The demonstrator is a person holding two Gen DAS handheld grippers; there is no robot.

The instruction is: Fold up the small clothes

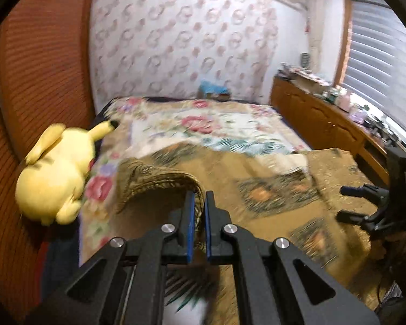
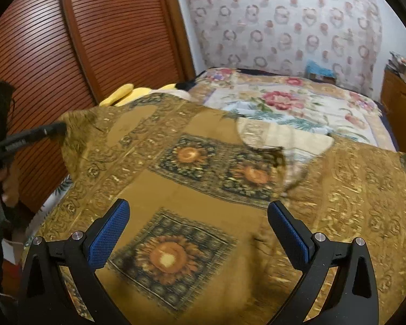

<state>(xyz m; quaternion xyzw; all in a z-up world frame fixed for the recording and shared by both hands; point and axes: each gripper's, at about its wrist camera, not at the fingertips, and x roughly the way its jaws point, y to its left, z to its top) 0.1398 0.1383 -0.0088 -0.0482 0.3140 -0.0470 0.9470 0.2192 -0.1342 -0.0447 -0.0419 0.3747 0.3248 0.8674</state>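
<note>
A brown-gold shirt [image 1: 257,173] printed with sunflower squares lies spread over the bed. My left gripper [image 1: 200,197] is shut on a raised fold of its left edge, and the cloth arches up between the blue pads. In the right wrist view that gripper [image 2: 51,130] shows at the far left, holding the lifted corner of the shirt [image 2: 203,189]. My right gripper [image 2: 197,205] hovers open over the shirt's lower middle with nothing between its fingers. It also appears at the right edge of the left wrist view [image 1: 345,203]. The pale neck opening [image 2: 284,135] faces the far side.
The bed has a floral cover [image 1: 203,124]. A yellow plush toy [image 1: 54,176] lies at its left edge against a brown louvred door [image 1: 40,67]. A wooden dresser [image 1: 324,119] cluttered with items runs along the right under a window. A blue box [image 1: 212,88] sits at the far wall.
</note>
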